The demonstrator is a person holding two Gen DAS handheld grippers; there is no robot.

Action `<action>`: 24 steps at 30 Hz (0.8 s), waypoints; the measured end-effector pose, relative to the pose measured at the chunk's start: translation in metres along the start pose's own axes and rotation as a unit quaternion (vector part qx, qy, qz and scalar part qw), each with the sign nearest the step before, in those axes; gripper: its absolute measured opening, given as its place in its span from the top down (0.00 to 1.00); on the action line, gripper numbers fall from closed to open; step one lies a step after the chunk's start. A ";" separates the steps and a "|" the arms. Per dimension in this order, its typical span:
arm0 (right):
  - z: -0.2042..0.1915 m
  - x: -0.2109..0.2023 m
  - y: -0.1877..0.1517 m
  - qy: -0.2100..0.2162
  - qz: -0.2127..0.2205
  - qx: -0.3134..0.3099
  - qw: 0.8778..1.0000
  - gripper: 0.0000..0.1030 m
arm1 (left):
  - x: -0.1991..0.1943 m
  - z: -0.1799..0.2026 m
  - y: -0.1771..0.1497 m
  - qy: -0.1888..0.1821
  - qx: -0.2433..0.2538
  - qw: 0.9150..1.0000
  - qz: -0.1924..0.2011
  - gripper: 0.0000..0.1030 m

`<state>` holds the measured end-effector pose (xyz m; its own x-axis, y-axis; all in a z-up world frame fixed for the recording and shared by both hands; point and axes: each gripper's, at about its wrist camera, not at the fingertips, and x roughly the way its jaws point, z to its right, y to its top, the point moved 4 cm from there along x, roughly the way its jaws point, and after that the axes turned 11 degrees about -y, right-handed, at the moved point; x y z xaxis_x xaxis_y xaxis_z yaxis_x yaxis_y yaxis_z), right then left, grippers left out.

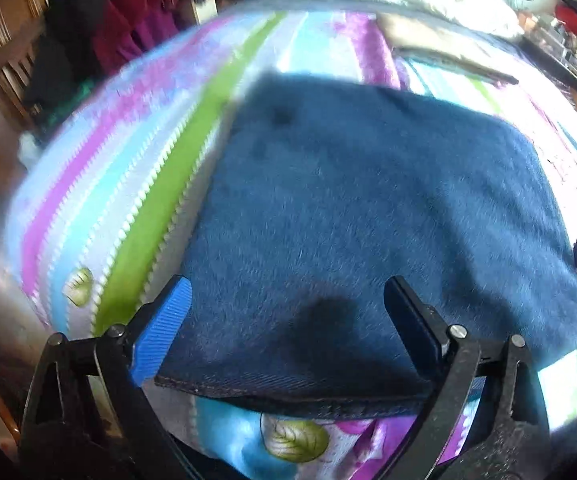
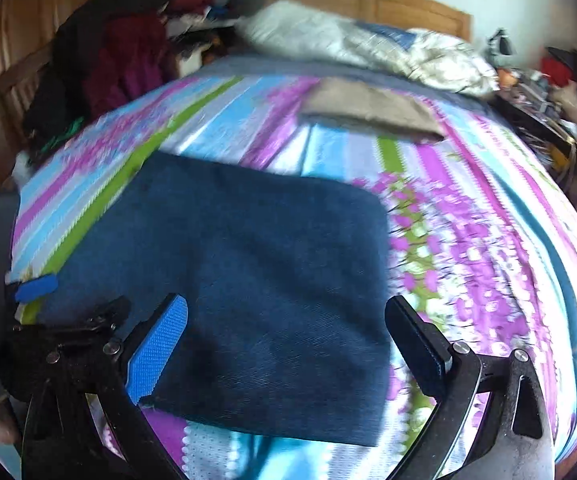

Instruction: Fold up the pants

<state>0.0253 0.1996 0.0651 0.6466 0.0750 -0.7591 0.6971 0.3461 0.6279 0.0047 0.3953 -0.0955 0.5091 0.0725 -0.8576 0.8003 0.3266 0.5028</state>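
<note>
Striped floral bedding (image 2: 468,240) serves as the work surface. One pair of blue pants (image 2: 248,264) is laid on it as a flat folded rectangle, apparently finished. One tan folded garment (image 2: 368,110) lies beyond the pants. Two grippers, left gripper (image 1: 288,312) and right gripper (image 2: 288,328), are held spread apart above the pants' near edge, nothing gripped.

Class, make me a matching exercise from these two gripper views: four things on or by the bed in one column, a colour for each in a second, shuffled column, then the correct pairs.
Things:
1. pants
2. folded cloth
3. pillow
4. hanging clothes

Colours:
A. white
B. dark red
C. dark blue
D. tan

Pairs: 1-C, 2-D, 3-A, 4-B
</note>
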 end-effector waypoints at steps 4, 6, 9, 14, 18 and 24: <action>-0.011 0.052 -0.025 0.011 -0.069 -0.034 0.997 0.00 | 0.011 -0.005 -0.011 -0.025 -0.004 1.000 -0.010 0.05; -0.013 0.049 -0.028 0.017 -0.040 -0.060 0.997 0.00 | 0.013 -0.006 -0.012 -0.027 -0.009 1.000 -0.014 0.02; -0.012 0.048 -0.029 0.027 -0.045 -0.055 0.997 0.00 | 0.019 -0.007 -0.010 -0.026 -0.015 0.999 -0.024 0.00; -0.013 0.050 -0.028 0.013 -0.039 -0.047 0.998 0.00 | 0.020 -0.005 -0.011 -0.015 -0.016 0.999 -0.028 0.00; -0.019 0.049 -0.026 0.011 -0.030 -0.042 0.999 0.00 | 0.020 -0.006 -0.011 -0.012 -0.017 0.999 -0.025 0.00; -0.018 0.049 -0.026 0.013 -0.030 -0.042 0.999 0.00 | 0.022 -0.007 -0.010 -0.007 -0.021 0.999 -0.028 0.00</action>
<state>0.0337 0.2116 0.0083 0.5955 0.0753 -0.7998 0.7052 0.4279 0.5653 0.0057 0.3998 -0.1201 0.4681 0.0403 -0.8828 0.8139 0.3694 0.4485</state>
